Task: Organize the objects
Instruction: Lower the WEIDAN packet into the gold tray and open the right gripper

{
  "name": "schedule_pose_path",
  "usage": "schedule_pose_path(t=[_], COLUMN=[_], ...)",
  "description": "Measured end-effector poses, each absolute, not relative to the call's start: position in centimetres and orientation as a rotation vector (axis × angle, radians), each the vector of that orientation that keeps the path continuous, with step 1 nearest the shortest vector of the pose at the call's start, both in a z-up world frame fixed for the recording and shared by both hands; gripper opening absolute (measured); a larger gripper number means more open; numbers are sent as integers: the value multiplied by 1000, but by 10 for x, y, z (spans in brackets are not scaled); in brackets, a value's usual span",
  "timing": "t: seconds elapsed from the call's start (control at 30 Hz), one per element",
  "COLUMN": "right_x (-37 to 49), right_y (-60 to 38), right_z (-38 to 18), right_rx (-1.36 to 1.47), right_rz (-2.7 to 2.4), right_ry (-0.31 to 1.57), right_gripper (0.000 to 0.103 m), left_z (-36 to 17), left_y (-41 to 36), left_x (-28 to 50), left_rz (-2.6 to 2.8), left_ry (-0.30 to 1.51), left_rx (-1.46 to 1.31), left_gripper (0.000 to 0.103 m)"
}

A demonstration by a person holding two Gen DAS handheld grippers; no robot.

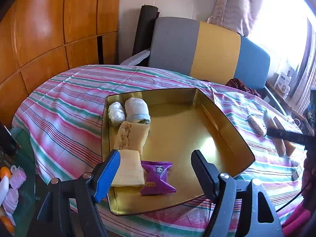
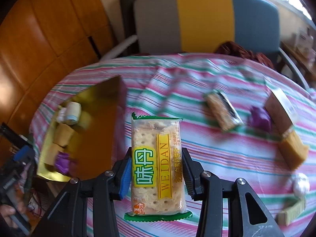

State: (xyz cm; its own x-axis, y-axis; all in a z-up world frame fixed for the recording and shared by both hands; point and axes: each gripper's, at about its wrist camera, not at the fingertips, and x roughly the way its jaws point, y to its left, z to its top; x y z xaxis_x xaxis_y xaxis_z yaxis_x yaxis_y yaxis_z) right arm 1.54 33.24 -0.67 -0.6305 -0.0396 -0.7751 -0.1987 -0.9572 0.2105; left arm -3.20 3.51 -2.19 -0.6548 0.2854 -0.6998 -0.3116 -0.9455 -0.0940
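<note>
A gold tin tray (image 1: 227,138) sits on the striped tablecloth. In it lie a purple snack packet (image 1: 157,177), two yellow cake packets (image 1: 131,136), a rolled white cloth (image 1: 137,110) and a small white bundle (image 1: 116,113). My left gripper (image 1: 156,169) is open and empty, just above the tray's near end, over the purple packet. My right gripper (image 2: 157,174) is shut on a green-edged cracker packet (image 2: 156,164), held above the cloth to the right of the tray (image 2: 98,138).
On the cloth right of the tray lie a brown snack bar (image 2: 223,110), a purple candy (image 2: 259,119), a long box (image 2: 282,108), a yellow packet (image 2: 293,151), a white ball (image 2: 301,184) and a wafer (image 2: 292,210). A grey-yellow-blue chair (image 1: 209,51) stands behind the table.
</note>
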Motion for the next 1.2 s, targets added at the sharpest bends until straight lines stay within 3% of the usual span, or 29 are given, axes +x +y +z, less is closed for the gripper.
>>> schedule_pose_path(t=[0.27,0.67,0.8,0.9,1.2], right_x=[-46,-126,-144,-147,-128], right_y=[252,187,175,168,165], right_z=[7,-56,-79,-90,-83], right_rx=[-1403,-1655,-1732,-1801,-1763], right_rz=[2872,2749,2711,2730,2828], right_ry=[387,401,562,745,742], right_gripper=[45,46,49,57,57], left_z=[-26,-34,-39,-44,-45], left_y=[23,-31,-34,-32,-27], left_x=[-36,-47,-50,-50,-46], left_rz=[2607,2701,2695,2677,2671], left_ry=[33,-106,-114,-111,-87], left_rx=[-1119,-1203,-1221,-1238,-1237], left_gripper=[75,75,75,75,75])
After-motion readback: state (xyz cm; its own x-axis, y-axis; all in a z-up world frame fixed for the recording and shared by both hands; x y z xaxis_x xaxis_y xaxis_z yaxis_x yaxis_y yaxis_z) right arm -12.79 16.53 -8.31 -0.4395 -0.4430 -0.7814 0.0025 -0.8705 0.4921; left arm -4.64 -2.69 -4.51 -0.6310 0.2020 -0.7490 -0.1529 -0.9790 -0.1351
